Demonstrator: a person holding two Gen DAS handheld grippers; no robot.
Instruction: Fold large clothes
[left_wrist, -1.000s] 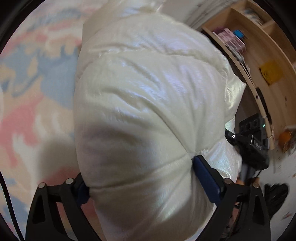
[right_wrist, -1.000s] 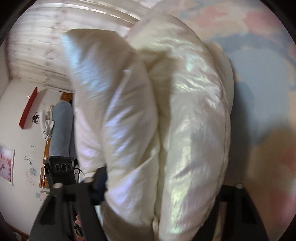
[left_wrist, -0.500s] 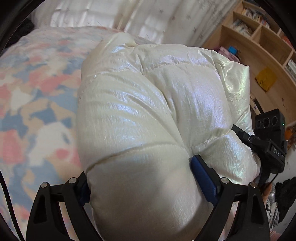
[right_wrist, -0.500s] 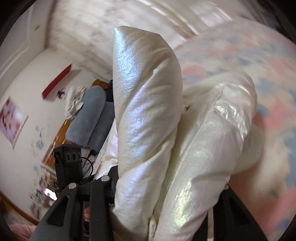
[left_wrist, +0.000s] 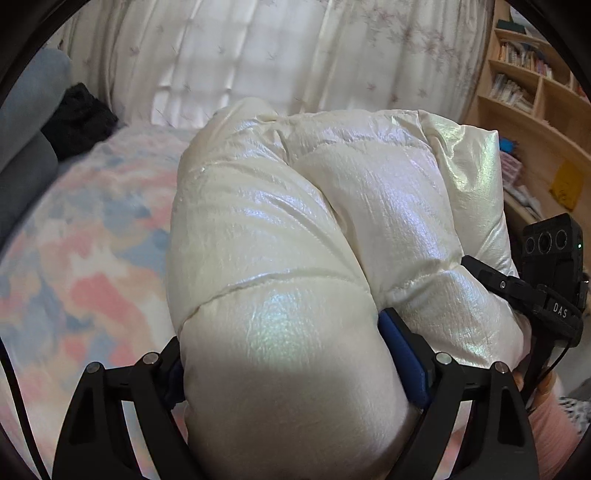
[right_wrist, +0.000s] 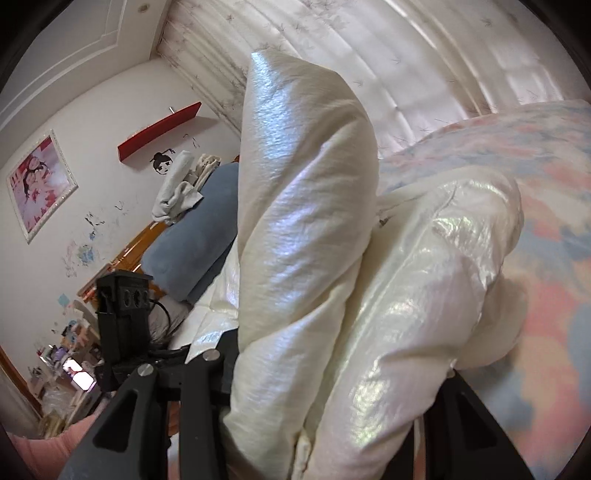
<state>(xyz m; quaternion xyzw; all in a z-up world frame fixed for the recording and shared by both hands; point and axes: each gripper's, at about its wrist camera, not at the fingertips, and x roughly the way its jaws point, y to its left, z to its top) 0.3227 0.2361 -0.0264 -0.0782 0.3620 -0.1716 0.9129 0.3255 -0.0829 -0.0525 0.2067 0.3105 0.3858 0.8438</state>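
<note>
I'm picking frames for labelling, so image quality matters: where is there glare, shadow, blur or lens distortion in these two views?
Left wrist view: shadow covers the near end of the puffer jacket, sheen higher up, bedspread soft, bookshelf bowed by fisheye. Right wrist view: bluish glare on the jacket's raised fold, bedspread blurred, curtain bright and washed out.

Soft daylight through the curtains (left_wrist: 258, 74) at 12 o'clock; sheen on the jacket (left_wrist: 295, 240); bedspread (left_wrist: 92, 277) blurred, rims bowed.

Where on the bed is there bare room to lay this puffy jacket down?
The pastel bedspread lies bare left of the white puffer jacket, up to the grey pillows and black garment. Crowded: the bookshelf side.
</note>
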